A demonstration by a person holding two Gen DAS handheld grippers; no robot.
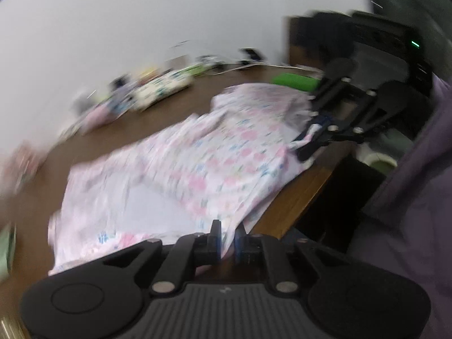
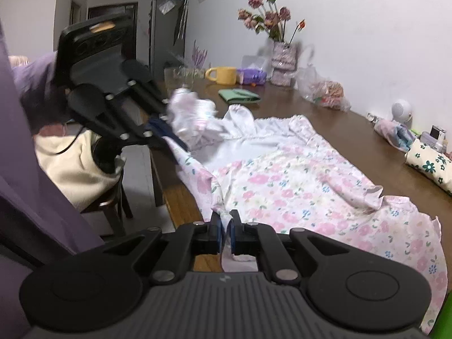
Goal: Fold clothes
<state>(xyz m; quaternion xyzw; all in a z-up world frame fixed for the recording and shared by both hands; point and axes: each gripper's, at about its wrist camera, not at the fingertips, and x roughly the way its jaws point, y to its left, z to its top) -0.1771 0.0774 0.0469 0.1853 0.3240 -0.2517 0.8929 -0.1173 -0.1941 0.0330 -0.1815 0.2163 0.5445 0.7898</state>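
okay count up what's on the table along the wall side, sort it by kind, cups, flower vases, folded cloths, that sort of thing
Yellow mug: 1
Clear glass: 1
Vase of flowers: 1
Folded green cloth: 1
Clear plastic bag: 1
Total: 5

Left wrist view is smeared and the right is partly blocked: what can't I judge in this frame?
- Left wrist view: motion blur smears the items along the wall; unidentifiable.
- Left wrist view: floral garment print and folds blurred.
- Right wrist view: the left gripper covers the cloth it pinches.
- Right wrist view: the right gripper body hides the near hem.
- Small items at the right edge too small.
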